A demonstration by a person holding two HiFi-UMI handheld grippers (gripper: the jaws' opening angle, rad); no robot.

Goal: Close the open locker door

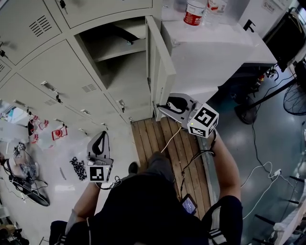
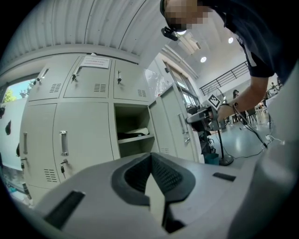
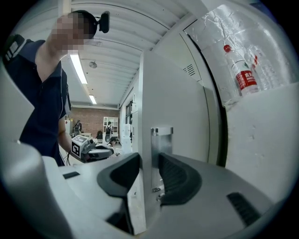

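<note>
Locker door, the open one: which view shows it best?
Right gripper view: the locker door fills the frame, its edge clamped in the right gripper. Head view shows the locker door from above, swung open. Left gripper view shows the locker door small, at a distance.

The door (image 1: 160, 67) hangs open at the compartment's (image 1: 128, 88) right, its edge between the jaws of your right gripper (image 1: 161, 106); beyond it, a bottle (image 1: 194, 13) stands on the counter (image 1: 213, 50).
</note>
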